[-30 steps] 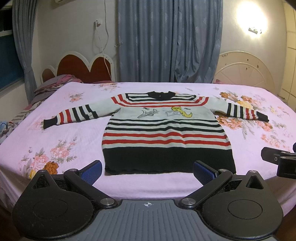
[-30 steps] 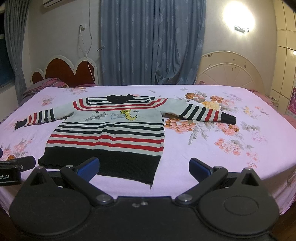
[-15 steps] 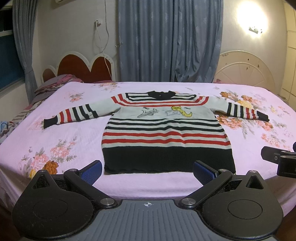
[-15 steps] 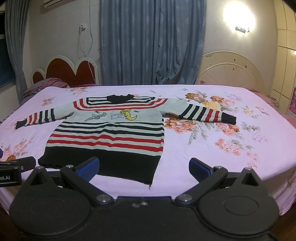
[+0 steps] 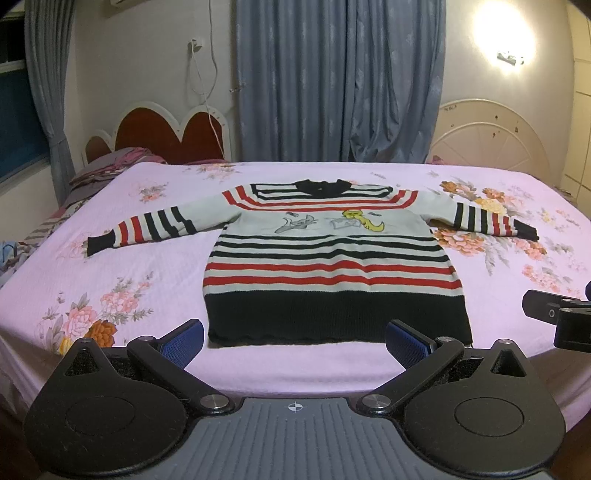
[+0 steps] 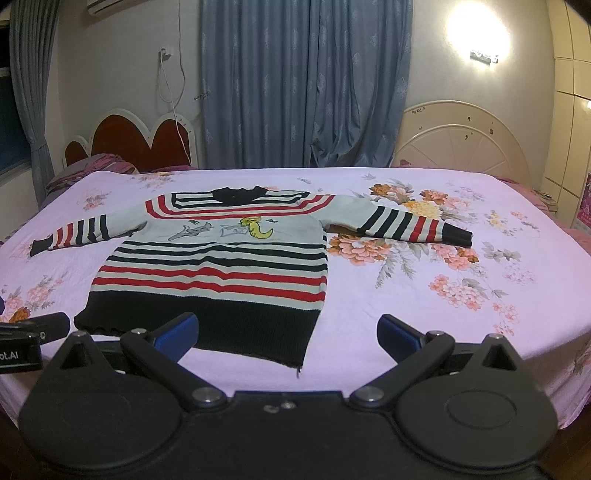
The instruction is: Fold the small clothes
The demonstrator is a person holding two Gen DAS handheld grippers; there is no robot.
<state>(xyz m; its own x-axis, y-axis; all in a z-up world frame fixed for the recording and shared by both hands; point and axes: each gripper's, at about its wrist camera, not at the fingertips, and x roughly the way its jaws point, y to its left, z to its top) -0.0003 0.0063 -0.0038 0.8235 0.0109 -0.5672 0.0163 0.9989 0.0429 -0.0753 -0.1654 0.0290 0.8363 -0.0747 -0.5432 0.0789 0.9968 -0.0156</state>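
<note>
On the bed (image 5: pixel 110 280), one striped sweater (image 5: pixel 332 266) spread flat, two hand-held grippers (image 5: pixel 293 341) (image 6: pixel 286 334) wide open, empty.

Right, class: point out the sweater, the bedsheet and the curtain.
sweater (image 5: pixel 332 258): left wrist view, striped chest.
bedsheet (image 6: pixel 424 332): right wrist view, bare pink patch.
curtain (image 5: pixel 332 92): left wrist view, middle folds.

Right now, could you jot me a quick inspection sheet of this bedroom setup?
Surface: bed sheet, pink, floral, smooth.
Job's things: striped sweater flat, sleeves spread, unfolded.
Clutter: bedding pile at the headboard end.
Grippers: left gripper and right gripper open, empty, short of the hem.
Cables: white cord hanging from a wall socket.
Surroundings: blue curtains, lit wall lamp, red headboard.
</note>
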